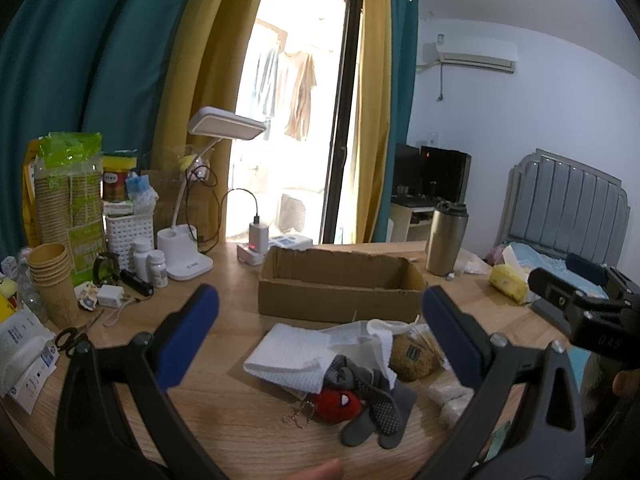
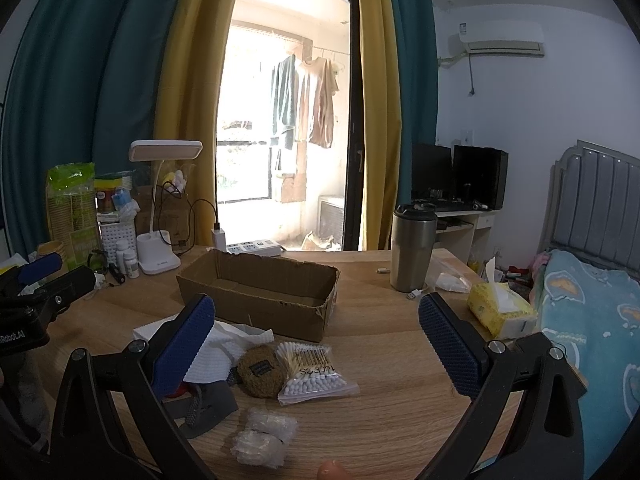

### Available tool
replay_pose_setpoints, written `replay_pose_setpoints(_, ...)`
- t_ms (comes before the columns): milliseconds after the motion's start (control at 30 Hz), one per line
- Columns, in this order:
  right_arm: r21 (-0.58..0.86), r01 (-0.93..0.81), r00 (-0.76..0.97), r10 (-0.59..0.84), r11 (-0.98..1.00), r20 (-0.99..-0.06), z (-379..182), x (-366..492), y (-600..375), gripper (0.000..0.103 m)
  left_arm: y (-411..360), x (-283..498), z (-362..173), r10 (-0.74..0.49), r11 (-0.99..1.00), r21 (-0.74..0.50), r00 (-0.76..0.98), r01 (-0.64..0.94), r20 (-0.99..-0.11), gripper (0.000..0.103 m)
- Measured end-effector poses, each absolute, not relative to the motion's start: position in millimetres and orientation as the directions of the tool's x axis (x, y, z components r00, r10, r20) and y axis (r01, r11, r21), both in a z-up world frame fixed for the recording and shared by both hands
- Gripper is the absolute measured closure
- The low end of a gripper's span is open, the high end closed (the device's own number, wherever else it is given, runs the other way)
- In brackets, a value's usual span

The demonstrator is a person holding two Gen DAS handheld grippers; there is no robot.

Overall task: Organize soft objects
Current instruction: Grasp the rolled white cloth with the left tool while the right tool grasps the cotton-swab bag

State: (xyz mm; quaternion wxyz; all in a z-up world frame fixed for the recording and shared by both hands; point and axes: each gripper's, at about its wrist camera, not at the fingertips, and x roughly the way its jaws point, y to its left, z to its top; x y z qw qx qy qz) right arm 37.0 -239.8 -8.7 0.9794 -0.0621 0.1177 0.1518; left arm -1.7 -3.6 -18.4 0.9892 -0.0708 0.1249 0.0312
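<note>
A pile of soft things lies on the wooden table in front of an empty cardboard box (image 1: 340, 292) (image 2: 260, 296). In it are a folded white cloth (image 1: 296, 352) (image 2: 218, 354), a grey dotted sock (image 1: 376, 404) (image 2: 208, 400), a red spider-face plush (image 1: 338, 402), a brown round plush (image 1: 410, 354) (image 2: 260, 370), a bag of cotton swabs (image 2: 312, 372) and a clear bubble-wrap wad (image 2: 264, 436). My left gripper (image 1: 320, 332) hangs open above the pile. My right gripper (image 2: 316, 340) is open too, over the swabs. Neither holds anything.
A desk lamp (image 1: 188, 256), paper cups (image 1: 50, 268), pill bottles (image 1: 150, 264), scissors (image 1: 68, 338) and chargers crowd the table's left. A steel tumbler (image 2: 412, 248) and a yellow tissue pack (image 2: 500, 312) stand at the right. A bed (image 2: 592, 320) lies beyond the right edge.
</note>
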Motion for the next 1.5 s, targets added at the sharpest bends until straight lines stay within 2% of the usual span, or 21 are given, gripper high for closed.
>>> replay_pose_setpoints(267, -0.082, -0.314, 0.916, 0.279, 0.946, -0.288, -19, 51, -242, 0.000, 5, 16, -34, 0.039, 0.983, -0.160, 0.947, -0.094, -0.320, 0.001)
replay_pose_setpoints(767, -0.066, -0.280, 0.890, 0.233, 0.958, -0.393, -51, 105, -254, 0.000, 15, 61, -63, 0.061, 0.982, -0.136, 0.900, -0.131, -0.432, 0.001)
replay_pose_setpoints(967, -0.056, -0.271, 0.848, 0.211, 0.961, -0.487, -73, 131, -254, 0.000, 38, 92, -88, 0.037, 0.975, -0.164, 0.832, -0.152, -0.553, 0.001)
replay_pose_setpoints(1100, -0.050, -0.294, 0.817, 0.224, 0.955, -0.531, -86, 145, -250, 0.000, 48, 104, -100, 0.054, 0.971, -0.154, 0.800, -0.181, -0.597, 0.001)
replay_pose_setpoints(1367, -0.001, -0.362, 0.747, 0.289, 0.932, -0.599, -104, 169, -239, 0.000, 52, 136, -120, -0.028, 0.976, -0.176, 0.728, -0.128, -0.685, 0.001)
replay_pose_setpoints(1500, 0.020, -0.362, 0.727, 0.296, 0.932, -0.619, -108, 178, -237, 0.000, 47, 146, -124, -0.064, 0.976, -0.194, 0.711, -0.103, -0.700, 0.001)
